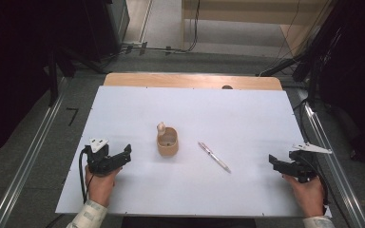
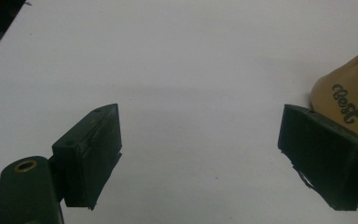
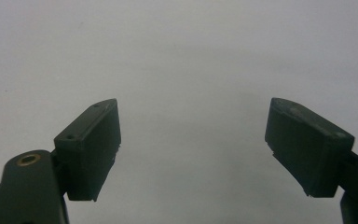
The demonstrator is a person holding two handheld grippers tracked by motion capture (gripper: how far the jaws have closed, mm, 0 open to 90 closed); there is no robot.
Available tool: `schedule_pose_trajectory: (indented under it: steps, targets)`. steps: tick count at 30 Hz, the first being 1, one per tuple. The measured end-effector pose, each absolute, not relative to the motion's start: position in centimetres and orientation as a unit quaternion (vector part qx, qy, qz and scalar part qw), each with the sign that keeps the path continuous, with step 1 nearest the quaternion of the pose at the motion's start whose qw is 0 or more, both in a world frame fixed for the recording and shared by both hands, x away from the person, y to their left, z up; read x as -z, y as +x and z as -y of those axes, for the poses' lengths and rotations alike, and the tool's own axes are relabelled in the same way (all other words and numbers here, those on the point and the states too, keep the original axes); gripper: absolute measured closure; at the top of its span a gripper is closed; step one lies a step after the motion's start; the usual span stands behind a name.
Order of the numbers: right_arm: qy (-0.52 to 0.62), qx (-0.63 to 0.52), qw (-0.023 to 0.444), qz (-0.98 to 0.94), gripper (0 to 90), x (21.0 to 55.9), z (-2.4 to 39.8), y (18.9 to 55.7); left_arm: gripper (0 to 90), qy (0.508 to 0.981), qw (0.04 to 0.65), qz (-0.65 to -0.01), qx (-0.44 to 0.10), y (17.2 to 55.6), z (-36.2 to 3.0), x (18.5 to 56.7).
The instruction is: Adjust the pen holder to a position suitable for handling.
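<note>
Left gripper (image 1: 125,153) hovers low over the table (image 1: 247,114), jaws spread wide, nothing between them. Just ahead stands the cup (image 1: 168,141). Beyond lies the pen (image 1: 214,156). Right gripper (image 1: 273,162) waits well apart, jaws wide, empty.

table: white top (image 1: 247,109), wooden far edge (image 1: 190,80) | floor: grey (image 1: 24,156) | surround: dark curtains (image 1: 9,57)

Lab: white-topped table (image 1: 247,114), floor cables (image 1: 171,49), metal rails (image 1: 26,161).
</note>
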State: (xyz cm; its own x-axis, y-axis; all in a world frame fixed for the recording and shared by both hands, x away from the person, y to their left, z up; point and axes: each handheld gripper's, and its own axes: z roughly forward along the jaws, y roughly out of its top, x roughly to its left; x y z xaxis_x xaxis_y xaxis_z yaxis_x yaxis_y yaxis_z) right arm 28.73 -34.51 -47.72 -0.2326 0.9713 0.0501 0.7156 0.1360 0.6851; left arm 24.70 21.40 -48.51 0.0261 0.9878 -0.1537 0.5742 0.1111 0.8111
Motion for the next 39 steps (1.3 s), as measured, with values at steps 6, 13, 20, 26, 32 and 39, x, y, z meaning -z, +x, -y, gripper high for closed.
schedule_pose_trajectory:
  steps: [6, 13, 20, 26, 32, 39]
  targets:
    - [0.582, -0.303, 0.210, -0.725, 17.0, 47.8, 34.5, 28.7, 13.7, 0.614, 0.383, -0.636, -0.269, 25.0, -20.6, 48.2]
    - [0.583, -0.301, 0.208, -0.725, 17.0, 47.9, 34.4, 28.8, 14.0, 0.621, 0.386, -0.625, -0.274, 25.3, -19.7, 47.6]
    - [0.583, -0.300, 0.209, -0.725, 17.0, 47.9, 34.5, 28.8, 14.1, 0.627, 0.390, -0.619, -0.267, 25.6, -19.1, 47.4]
    - [0.583, -0.299, 0.209, -0.726, 17.0, 47.9, 34.5, 28.8, 14.9, 0.631, 0.393, -0.615, -0.264, 25.8, -18.4, 47.3]
    - [0.583, -0.298, 0.207, -0.727, 17.0, 48.0, 34.4, 28.8, 15.3, 0.636, 0.393, -0.611, -0.261, 26.1, -17.8, 47.1]
    - [0.583, -0.298, 0.207, -0.727, 17.0, 48.0, 34.4, 28.9, 15.7, 0.642, 0.399, -0.604, -0.251, 26.5, -16.7, 46.8]
